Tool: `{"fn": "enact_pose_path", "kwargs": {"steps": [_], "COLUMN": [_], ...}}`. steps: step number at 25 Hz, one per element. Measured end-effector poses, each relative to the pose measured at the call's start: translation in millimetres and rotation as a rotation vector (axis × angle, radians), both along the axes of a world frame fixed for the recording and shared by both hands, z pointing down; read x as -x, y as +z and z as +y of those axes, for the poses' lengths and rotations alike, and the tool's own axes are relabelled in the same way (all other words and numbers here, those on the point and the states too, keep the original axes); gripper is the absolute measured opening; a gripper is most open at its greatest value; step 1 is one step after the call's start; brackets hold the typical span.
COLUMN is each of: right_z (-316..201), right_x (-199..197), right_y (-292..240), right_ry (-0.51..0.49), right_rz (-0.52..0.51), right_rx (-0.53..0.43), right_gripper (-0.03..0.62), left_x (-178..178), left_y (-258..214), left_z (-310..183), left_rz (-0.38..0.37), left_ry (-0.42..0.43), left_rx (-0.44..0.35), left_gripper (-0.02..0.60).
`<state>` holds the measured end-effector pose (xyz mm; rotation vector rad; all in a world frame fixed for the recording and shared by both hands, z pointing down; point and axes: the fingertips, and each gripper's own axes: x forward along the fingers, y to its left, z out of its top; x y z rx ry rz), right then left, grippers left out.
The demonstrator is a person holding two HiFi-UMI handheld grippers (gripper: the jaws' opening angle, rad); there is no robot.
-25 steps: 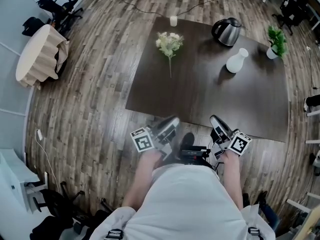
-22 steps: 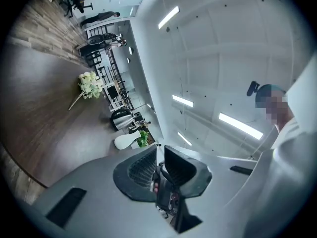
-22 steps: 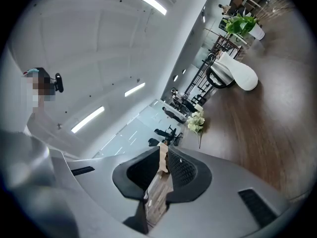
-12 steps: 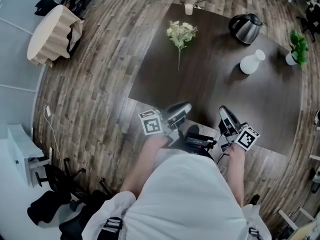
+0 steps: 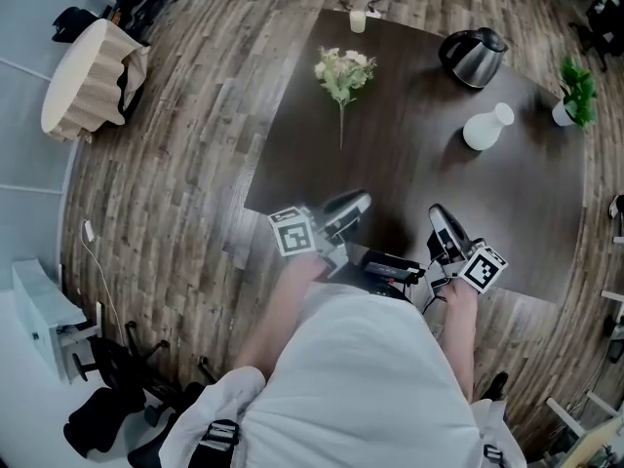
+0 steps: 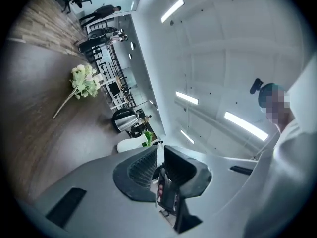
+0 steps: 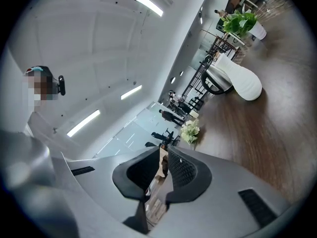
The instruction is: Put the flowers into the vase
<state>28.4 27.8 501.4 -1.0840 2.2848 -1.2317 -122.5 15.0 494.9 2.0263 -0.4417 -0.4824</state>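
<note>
A bunch of pale flowers (image 5: 341, 74) lies flat at the far left of the dark table (image 5: 409, 174), its stem pointing toward me. The white vase (image 5: 485, 128) stands upright at the far right. My left gripper (image 5: 357, 203) and right gripper (image 5: 438, 214) hover at the table's near edge, both shut and empty, well short of the flowers and the vase. In the left gripper view, the flowers (image 6: 84, 83) and vase (image 6: 131, 144) lie far beyond the left gripper (image 6: 159, 155). The right gripper view has the vase (image 7: 242, 83) and flowers (image 7: 190, 131) far past the right gripper (image 7: 164, 158).
A steel kettle (image 5: 473, 58) stands behind the vase, and a small potted plant (image 5: 575, 96) sits at the table's far right corner. A white cup (image 5: 358, 19) is at the far edge. A round beige table (image 5: 83, 76) and office chairs stand to the left.
Both grippers have moved forward from over the floor to the table's near edge. They stay shut and empty.
</note>
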Motion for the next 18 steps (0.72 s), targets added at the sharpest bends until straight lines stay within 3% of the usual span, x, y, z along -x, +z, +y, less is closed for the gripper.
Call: {"fn": "enact_pose_path", "kwargs": {"steps": [9, 18], "right_z": [-54.2, -84.9], "right_x": [11.7, 30.4], "right_y": [-5.4, 1.4], "right_ry": [0.099, 0.202], "right_rz": [0.074, 0.117], "right_rx": [0.031, 0.087], "right_gripper": [0.028, 0.029], "left_x": [32.0, 62.1], "left_y": [20.7, 54.3], "left_z": [-85.8, -151.4], "left_rz": [0.131, 0.172], "left_ry": [0.032, 0.078], "left_rx": [0.073, 0.104], "left_gripper": [0.04, 0.049]}}
